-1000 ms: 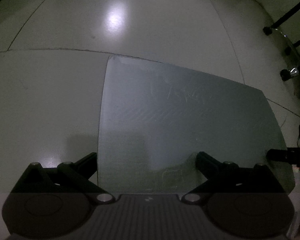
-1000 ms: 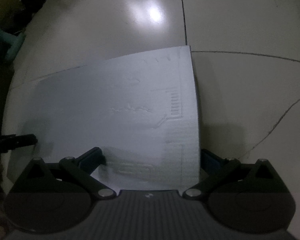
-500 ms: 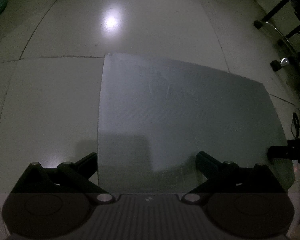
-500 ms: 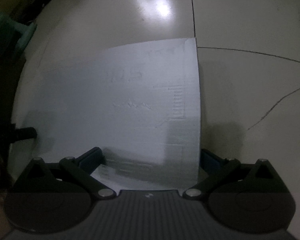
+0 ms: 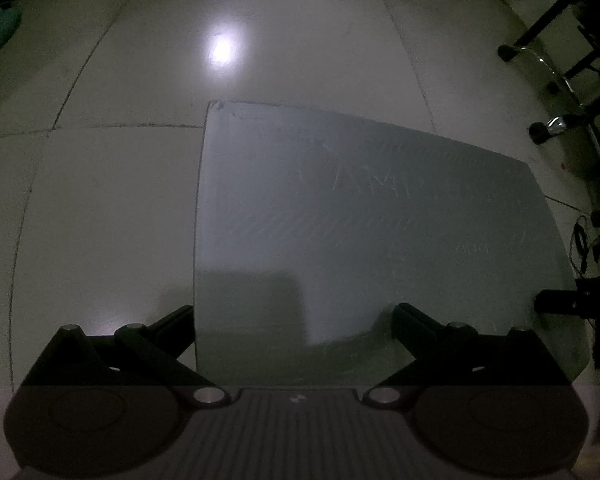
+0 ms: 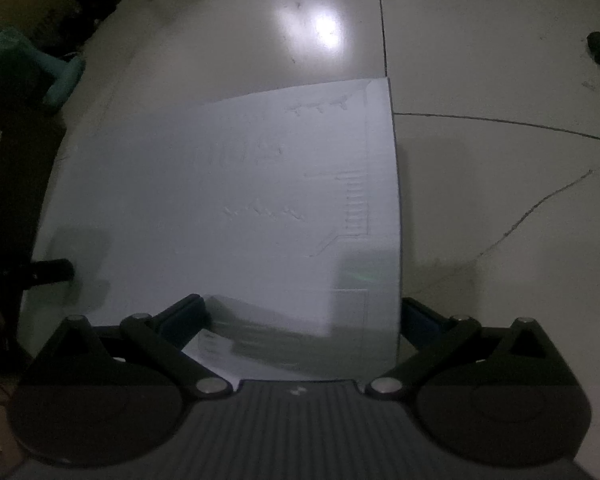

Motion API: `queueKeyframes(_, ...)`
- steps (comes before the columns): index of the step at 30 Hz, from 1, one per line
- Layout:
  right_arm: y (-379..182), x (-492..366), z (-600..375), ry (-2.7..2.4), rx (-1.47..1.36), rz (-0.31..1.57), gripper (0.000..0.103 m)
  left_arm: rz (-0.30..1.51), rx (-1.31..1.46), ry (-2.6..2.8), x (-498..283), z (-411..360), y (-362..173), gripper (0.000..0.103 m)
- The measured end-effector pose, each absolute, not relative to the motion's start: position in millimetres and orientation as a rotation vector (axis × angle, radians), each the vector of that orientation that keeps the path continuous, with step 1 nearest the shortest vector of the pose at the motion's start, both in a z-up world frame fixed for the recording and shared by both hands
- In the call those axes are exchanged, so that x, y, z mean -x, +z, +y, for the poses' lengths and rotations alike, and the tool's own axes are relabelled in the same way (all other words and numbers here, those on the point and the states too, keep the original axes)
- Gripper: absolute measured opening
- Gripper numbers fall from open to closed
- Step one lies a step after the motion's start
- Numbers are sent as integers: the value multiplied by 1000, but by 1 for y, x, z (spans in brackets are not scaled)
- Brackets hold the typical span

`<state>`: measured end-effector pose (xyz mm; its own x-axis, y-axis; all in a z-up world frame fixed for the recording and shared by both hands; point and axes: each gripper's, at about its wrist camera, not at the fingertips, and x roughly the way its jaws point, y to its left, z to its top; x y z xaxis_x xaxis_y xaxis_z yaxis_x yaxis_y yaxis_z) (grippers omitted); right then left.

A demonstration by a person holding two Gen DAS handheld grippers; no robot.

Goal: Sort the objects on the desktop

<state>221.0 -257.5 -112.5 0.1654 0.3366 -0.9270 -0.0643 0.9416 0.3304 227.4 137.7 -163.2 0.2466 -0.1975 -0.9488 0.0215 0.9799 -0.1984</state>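
A large pale grey board (image 5: pixel 360 216) with faint scratch marks fills both views, above a tiled floor; it also shows in the right wrist view (image 6: pixel 240 208). My left gripper (image 5: pixel 292 316) sits at the board's near left edge, jaws spread wide, one finger (image 5: pixel 172 320) off its left side and one over it. My right gripper (image 6: pixel 300 312) sits at the board's near right edge, jaws spread wide, with the blue-padded right finger (image 6: pixel 420 316) past the edge. Whether either gripper clamps the board is hidden.
The scene is dim. The floor (image 5: pixel 100 208) has tile seams and a lamp glare. Black chair legs and casters (image 5: pixel 548 128) stand at the right. A teal object (image 6: pixel 60 76) and dark clutter lie at the far left in the right wrist view.
The view over the floor has shifted a little in both cameras; the board keeps its place between the fingers. The jaws have not changed.
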Motion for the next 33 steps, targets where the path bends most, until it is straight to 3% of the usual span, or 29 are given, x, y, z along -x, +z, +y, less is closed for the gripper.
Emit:
queueKeyframes(18, -47, -138, -266, 271, -249, 1394, 103, 1306, 149, -142, -148, 112, -102, 103)
queueKeyframes(33, -63, -56, -256, 225, -229, 1447, 103, 1312, 197, -91, -31, 102, -116, 103)
